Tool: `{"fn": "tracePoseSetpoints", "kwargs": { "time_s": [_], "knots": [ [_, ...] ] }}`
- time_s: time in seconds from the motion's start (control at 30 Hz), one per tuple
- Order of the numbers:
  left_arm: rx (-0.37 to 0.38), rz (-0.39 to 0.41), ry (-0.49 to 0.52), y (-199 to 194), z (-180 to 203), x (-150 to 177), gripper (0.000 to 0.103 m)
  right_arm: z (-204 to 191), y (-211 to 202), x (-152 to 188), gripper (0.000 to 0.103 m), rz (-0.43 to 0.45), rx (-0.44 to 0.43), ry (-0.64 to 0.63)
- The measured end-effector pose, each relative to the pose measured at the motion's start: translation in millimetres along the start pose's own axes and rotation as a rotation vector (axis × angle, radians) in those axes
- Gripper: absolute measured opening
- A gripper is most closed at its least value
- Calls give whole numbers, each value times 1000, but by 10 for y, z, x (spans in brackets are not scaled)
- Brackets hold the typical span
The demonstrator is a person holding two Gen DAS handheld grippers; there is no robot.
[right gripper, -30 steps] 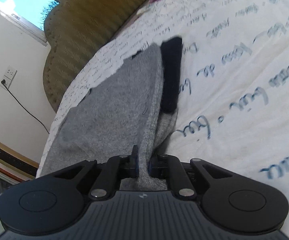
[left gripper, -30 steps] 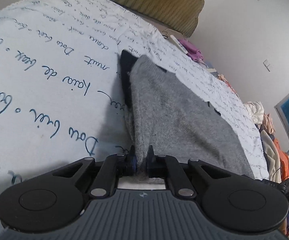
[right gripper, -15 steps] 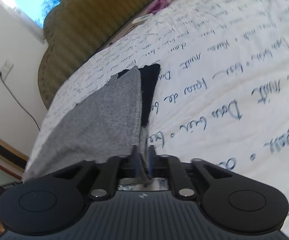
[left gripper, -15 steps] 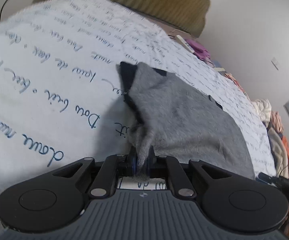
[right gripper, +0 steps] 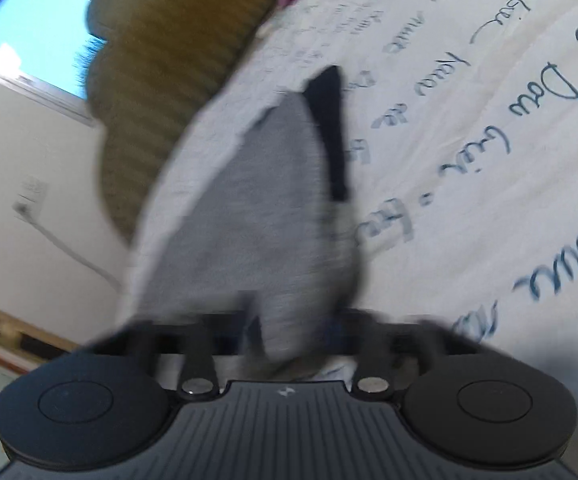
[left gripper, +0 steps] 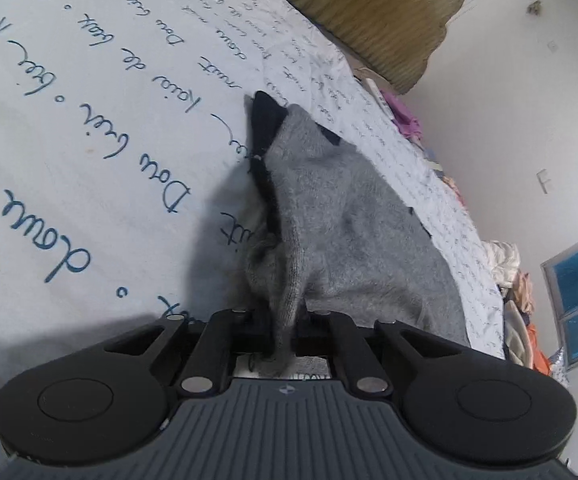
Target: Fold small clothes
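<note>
Your left gripper (left gripper: 283,330) is clamped on a bunched corner of the grey garment (left gripper: 349,240), which lies on the script-printed bedspread (left gripper: 89,140) with its black band (left gripper: 263,148) along the left edge. Your right gripper (right gripper: 289,336) has just been closing, with a fold of that garment (right gripper: 257,216) between its jaws, though blur hides whether they pinch it. Bare bedspread lies open left of the band; the padded headboard (left gripper: 369,12) bounds the far end.
</note>
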State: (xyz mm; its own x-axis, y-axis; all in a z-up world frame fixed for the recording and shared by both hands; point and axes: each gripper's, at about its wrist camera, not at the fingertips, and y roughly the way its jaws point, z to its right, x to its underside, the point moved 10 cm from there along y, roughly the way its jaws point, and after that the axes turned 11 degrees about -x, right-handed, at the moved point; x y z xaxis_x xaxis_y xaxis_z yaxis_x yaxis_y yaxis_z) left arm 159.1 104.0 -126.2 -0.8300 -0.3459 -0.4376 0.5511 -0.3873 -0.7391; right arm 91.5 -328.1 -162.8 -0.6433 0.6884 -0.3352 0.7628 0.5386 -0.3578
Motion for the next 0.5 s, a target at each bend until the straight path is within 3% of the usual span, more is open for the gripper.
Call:
{"fn": "tracePoseSetpoints", "kwargs": {
  "time_s": [0.13, 0.27, 0.37, 0.43, 0.47, 0.5],
  "knots": [
    [32, 47, 33, -293, 102, -62, 6, -265, -224, -46, 12, 5, 158, -284],
    [73, 33, 75, -530, 274, -10, 6, -533, -506, -102, 12, -9, 229, -458],
    [-6, -14, 174, -415, 273, 175, 7, -484, -532, -22, 14, -85, 316, -540],
    [-92, -46, 227, -292, 183, 287, 10, -331, -466, 78, 21, -157, 427, -598],
    [-120, -58, 244, -265, 139, 313, 17, -275, -475, 81, 24, -152, 497, -633],
    [-145, -57, 257, -280, 104, 316, 25, -262, -522, 57, 35, -128, 554, -671]
  ]
}}
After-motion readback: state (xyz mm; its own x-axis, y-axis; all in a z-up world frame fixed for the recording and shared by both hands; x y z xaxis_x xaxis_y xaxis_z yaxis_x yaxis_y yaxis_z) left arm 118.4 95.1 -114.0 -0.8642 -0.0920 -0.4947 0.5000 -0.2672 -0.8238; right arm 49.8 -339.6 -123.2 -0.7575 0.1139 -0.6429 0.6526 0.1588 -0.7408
